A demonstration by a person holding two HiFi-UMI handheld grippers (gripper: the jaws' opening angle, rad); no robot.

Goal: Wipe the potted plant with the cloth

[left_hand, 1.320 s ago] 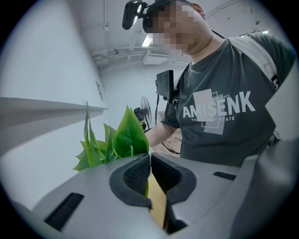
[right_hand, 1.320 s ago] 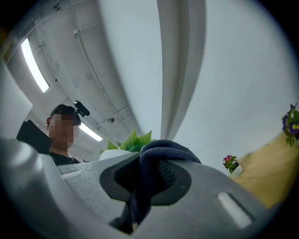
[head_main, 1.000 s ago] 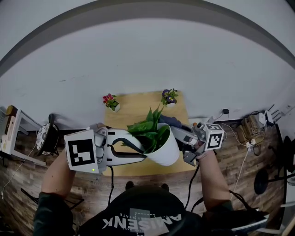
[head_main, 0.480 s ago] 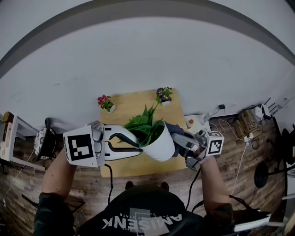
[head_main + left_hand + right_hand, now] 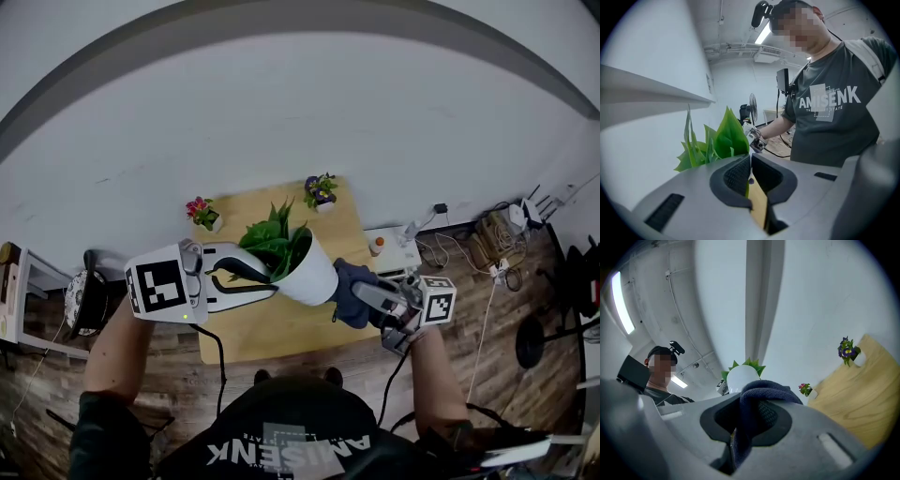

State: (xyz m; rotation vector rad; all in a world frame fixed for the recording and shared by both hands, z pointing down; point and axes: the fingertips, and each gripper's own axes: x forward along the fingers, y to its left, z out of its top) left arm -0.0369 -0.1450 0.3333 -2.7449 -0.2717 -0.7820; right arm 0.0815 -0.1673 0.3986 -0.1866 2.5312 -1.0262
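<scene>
White pot (image 5: 312,277) tilted, plant (image 5: 272,242) – broad green lvs, navy cloth (image 5: 352,292) beside

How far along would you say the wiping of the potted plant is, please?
Done: the right gripper is shut on the cloth, and the left gripper holds the potted plant tilted over the table. In hand: the cloth sits right beside it; contact is unclear. Left: wiping, then setting it down.

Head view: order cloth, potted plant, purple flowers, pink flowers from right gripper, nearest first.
1. cloth, in right gripper's jaws
2. potted plant, just left
3. purple flowers, far side, right
4. pink flowers, far side, left
</scene>
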